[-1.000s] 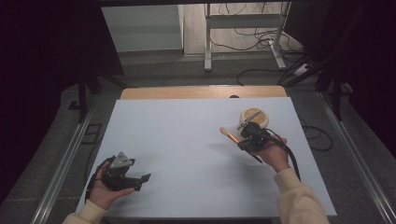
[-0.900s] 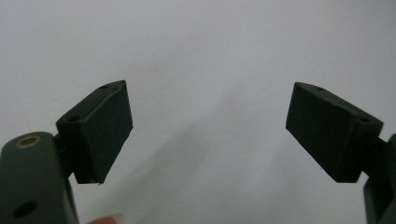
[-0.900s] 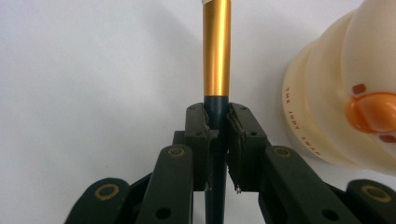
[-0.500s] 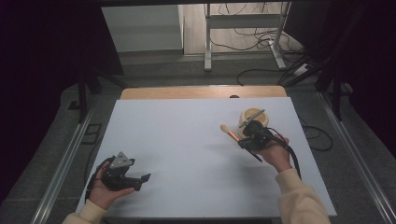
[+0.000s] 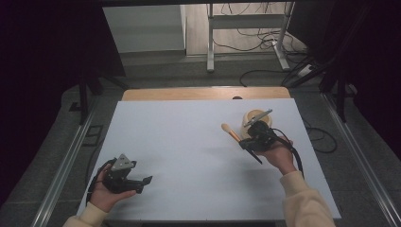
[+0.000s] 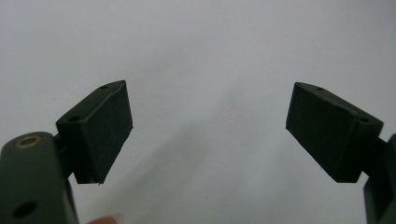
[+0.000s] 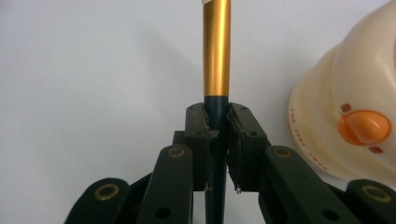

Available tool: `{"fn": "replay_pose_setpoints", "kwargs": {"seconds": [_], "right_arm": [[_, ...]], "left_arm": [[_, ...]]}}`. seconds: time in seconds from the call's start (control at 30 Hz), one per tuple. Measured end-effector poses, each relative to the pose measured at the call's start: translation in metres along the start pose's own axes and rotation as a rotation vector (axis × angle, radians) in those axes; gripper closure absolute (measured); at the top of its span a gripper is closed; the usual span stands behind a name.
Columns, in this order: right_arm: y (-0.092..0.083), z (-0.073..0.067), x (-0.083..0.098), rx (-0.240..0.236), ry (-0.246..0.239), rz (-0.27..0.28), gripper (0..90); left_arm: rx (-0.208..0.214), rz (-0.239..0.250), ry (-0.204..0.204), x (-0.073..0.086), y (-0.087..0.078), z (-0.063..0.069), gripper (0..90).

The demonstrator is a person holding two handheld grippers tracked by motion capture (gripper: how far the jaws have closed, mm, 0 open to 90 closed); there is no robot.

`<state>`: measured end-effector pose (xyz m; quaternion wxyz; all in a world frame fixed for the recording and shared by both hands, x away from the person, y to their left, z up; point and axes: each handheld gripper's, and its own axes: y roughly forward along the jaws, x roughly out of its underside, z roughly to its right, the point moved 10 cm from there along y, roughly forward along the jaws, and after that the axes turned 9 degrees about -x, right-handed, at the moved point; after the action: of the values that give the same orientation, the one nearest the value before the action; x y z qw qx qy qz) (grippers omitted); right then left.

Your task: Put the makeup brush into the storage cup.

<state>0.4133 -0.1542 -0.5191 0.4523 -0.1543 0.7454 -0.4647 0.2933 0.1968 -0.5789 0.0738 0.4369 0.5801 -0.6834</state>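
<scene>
Right gripper view brings the grip very close: the two black jaws of the right gripper (image 7: 217, 123) are pressed together on the dark handle of a brush (image 7: 216, 60), and above the pinch a golden metal sleeve of this brush goes straight up to the top edge. Beside it, to the right, stands a cream plastic cup (image 7: 345, 107) with an orange round mark on its wall; whether the brush touches the cup I cannot tell.

From the high view the same brush (image 5: 230, 132) is small and looks different: its pale rounded end points away from the cup (image 5: 251, 119), toward the middle of the white table (image 5: 189, 142), and its dark thin handle comes out on the other side of the right gripper (image 5: 249, 140). This view also shows a grey stick leaning out of the cup, which the close view does not give. The cup stands just behind the gripper, on the far right part of the table.

Well apart from the cup, at the near left corner, the left gripper (image 5: 142, 182) rests in the person's hand. The left gripper view shows its pads (image 6: 100, 130) spread wide, with plain white table surface between them.
</scene>
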Motion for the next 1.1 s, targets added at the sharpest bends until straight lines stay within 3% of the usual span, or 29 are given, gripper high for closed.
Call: {"fn": "replay_pose_setpoints", "kwargs": {"seconds": [0.4,1.1], "right_arm": [[-0.007,-0.004,-0.011,-0.059,0.027,0.111,79.4],[-0.019,-0.002,-0.025,-0.094,0.083,0.258,79.4]], "left_arm": [[-0.001,-0.001,0.001,0.0,0.0,0.0,15.3],[-0.002,-0.003,0.002,0.0,0.001,0.0,15.3]]}}
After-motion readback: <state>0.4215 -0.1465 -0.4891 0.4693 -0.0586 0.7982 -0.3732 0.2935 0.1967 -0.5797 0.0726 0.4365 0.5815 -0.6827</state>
